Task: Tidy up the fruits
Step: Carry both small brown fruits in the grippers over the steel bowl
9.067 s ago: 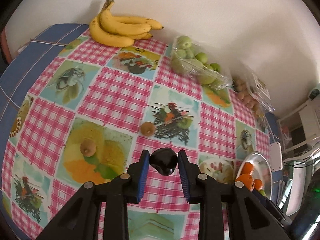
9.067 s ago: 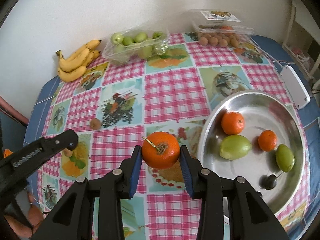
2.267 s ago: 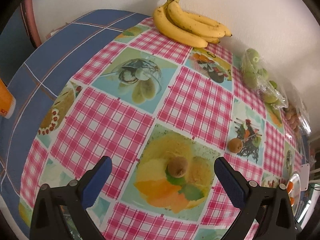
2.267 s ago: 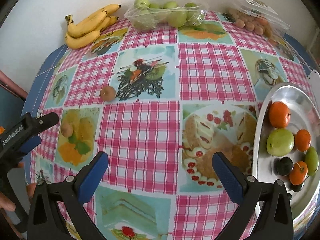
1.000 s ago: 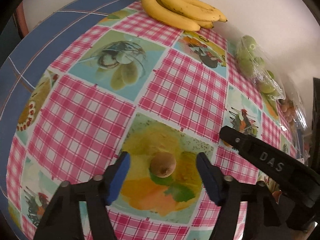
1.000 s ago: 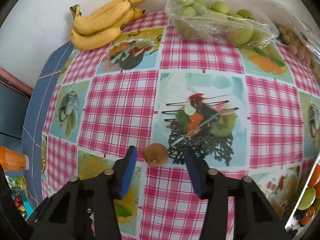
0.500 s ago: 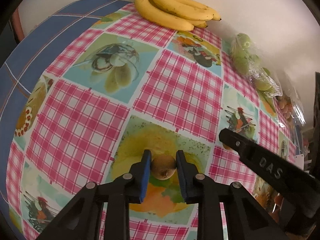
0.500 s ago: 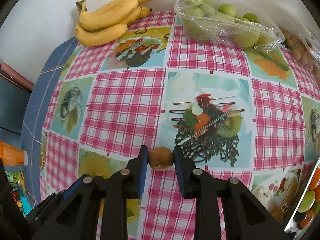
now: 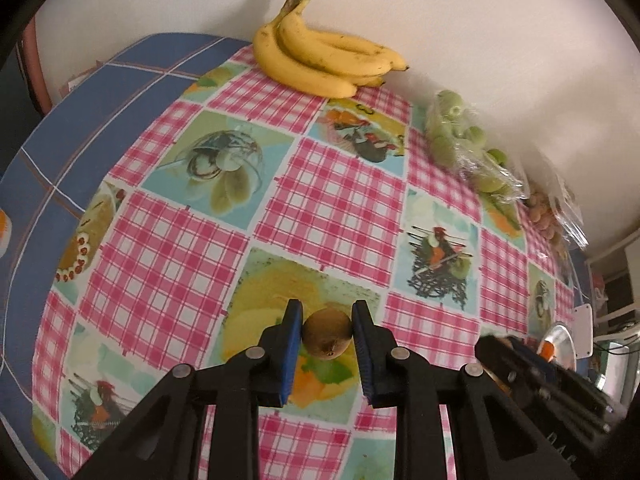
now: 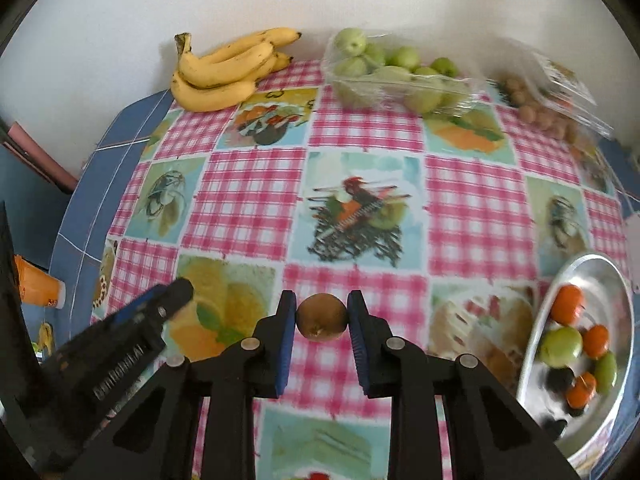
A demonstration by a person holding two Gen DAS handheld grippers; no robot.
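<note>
My left gripper is shut on a brown kiwi and holds it a little above the checked tablecloth. A second brown kiwi sits clamped in my right gripper, also lifted off the cloth. The silver bowl at the right edge of the right wrist view holds oranges, green fruits and dark fruits; the left wrist view shows that bowl small at the far right. Each gripper appears in the other's view: the left gripper at lower left, the right gripper at lower right.
A bunch of bananas lies at the back by the wall. Beside it are a clear pack of green fruits and a bag of small brown fruits. An orange cup stands off the table's left edge.
Both grippers closed on their kiwis and have lifted them off the cloth. The right gripper has also shifted right, so the bowl is more in its view.
</note>
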